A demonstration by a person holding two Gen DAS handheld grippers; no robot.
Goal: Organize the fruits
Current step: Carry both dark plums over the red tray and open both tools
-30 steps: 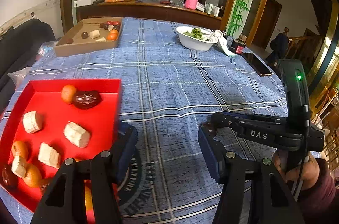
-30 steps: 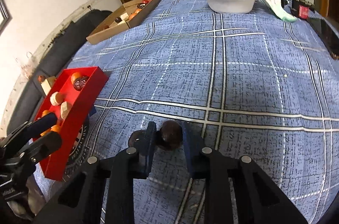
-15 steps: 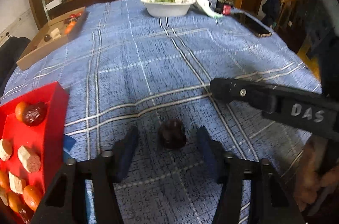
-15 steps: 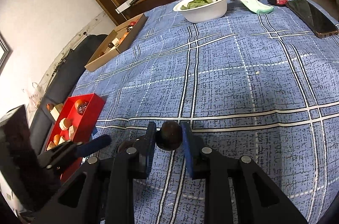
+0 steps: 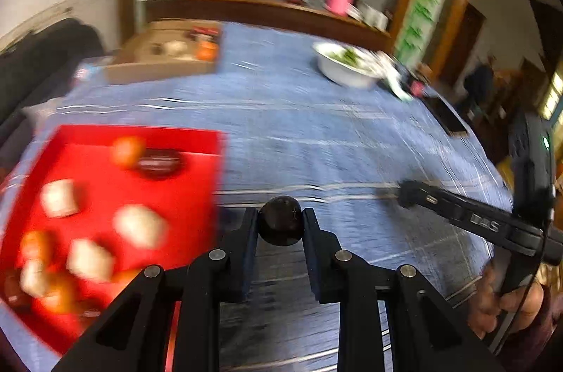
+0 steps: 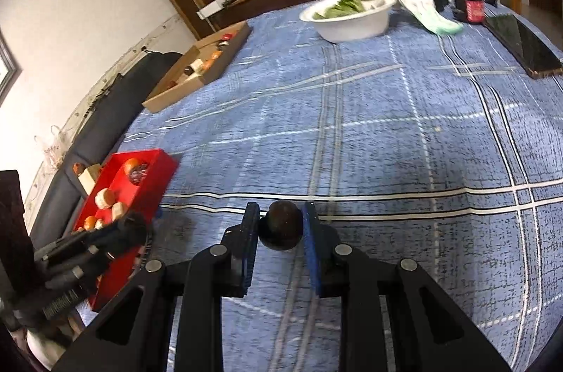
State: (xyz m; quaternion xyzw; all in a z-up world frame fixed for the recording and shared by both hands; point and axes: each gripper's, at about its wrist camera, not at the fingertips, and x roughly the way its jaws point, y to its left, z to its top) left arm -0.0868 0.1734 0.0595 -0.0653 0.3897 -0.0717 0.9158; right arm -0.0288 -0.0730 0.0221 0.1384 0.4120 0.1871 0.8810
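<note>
My left gripper (image 5: 280,224) is shut on a dark round fruit (image 5: 280,225) and holds it above the blue checked cloth, just right of the red tray (image 5: 197,182). The tray holds orange fruits, pale chunks and a dark fruit; that view is blurred. My right gripper (image 6: 280,226) is shut on a second dark round fruit (image 6: 281,226), above the cloth. The red tray (image 6: 155,175) lies to its left. The left gripper (image 6: 105,242) shows by the tray's near end, and the right gripper's arm (image 5: 468,217) shows at the right of the left wrist view.
A cardboard box (image 6: 211,69) with more fruit sits at the far left of the table. A white bowl of greens (image 6: 352,17), a cloth, small jars and a phone (image 6: 520,45) lie at the far right. A dark sofa (image 6: 88,140) runs along the table's left edge.
My left gripper has closed on the dark fruit it was straddling, lifted it and swung left toward the red tray. My right gripper still holds its fruit, its view turned a little.
</note>
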